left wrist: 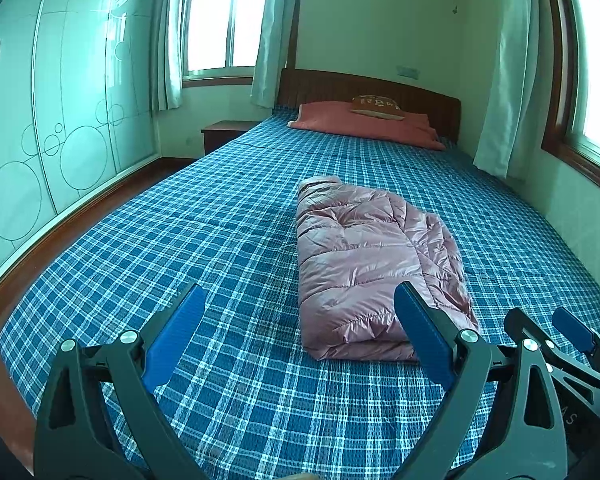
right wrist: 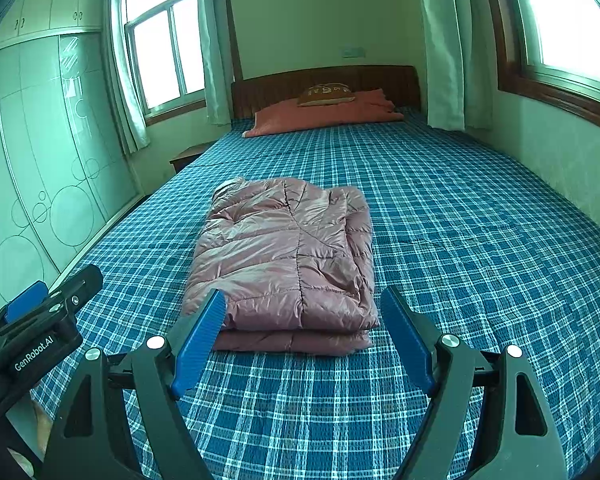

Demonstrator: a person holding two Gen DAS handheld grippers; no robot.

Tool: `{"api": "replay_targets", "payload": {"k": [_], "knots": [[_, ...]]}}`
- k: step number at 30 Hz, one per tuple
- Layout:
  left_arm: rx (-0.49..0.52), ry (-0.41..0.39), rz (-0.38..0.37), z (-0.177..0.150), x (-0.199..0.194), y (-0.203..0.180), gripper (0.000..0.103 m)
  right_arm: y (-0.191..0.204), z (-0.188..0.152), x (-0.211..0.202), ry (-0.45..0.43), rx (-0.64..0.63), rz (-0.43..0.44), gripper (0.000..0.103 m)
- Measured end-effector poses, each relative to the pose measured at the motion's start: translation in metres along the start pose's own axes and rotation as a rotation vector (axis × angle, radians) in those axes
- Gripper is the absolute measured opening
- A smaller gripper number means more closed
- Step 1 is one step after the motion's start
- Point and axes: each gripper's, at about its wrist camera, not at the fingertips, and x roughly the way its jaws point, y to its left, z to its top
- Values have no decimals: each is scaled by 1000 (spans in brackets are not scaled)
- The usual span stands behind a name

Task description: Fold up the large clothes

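1. Now I see the pink puffer jacket point(right wrist: 288, 256) lying folded into a thick rectangle in the middle of the bed, on the blue checked bedsheet point(right wrist: 480, 220). Its layers are stacked, and the near edge shows two folds one on top of the other.
2. My left gripper point(left wrist: 300, 332) hovers over the sheet at the foot of the bed. Its blue fingers point(left wrist: 176, 340) stand wide apart and nothing is between them. The jacket lies ahead and to the right of it; in the left wrist view the right finger covers the jacket's near corner, and I cannot tell if it touches.
3. My right gripper point(right wrist: 302, 336) is just beside the left one. Its fingers point(right wrist: 406, 340) are also spread wide, with the near edge of the jacket seen between them, but the pads do not press on the fabric.
4. In the right wrist view the left gripper appears at the lower left edge, with a white label on its black body.
5. At the head of the bed there is a reddish pillow point(right wrist: 324, 114) with a small brown cushion point(right wrist: 326, 94) on top, in front of the dark wooden headboard point(right wrist: 380, 76).
6. A wardrobe with circle patterns point(left wrist: 72, 120) stands along the left side, and windows with pale curtains point(right wrist: 440, 60) are on both sides of the room.
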Motion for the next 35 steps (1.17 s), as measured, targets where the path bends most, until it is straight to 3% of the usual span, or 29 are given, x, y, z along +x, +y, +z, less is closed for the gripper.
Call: {"api": "replay_targets", "payload": {"k": [16,23,31,35], "knots": [[22,-17,3,0,3,-1,98,0,-5,5,12,-1,0,79],[5,-60,69,-2,6,4,101,-2,-8,10,23,-1,1,79],[21,-38,31,-4,19,6,101,-11,-12,20,45,8,-8,79],[-8,43,19,-12,46,22,101,-37,-18,29,62,28,-46,79]]}}
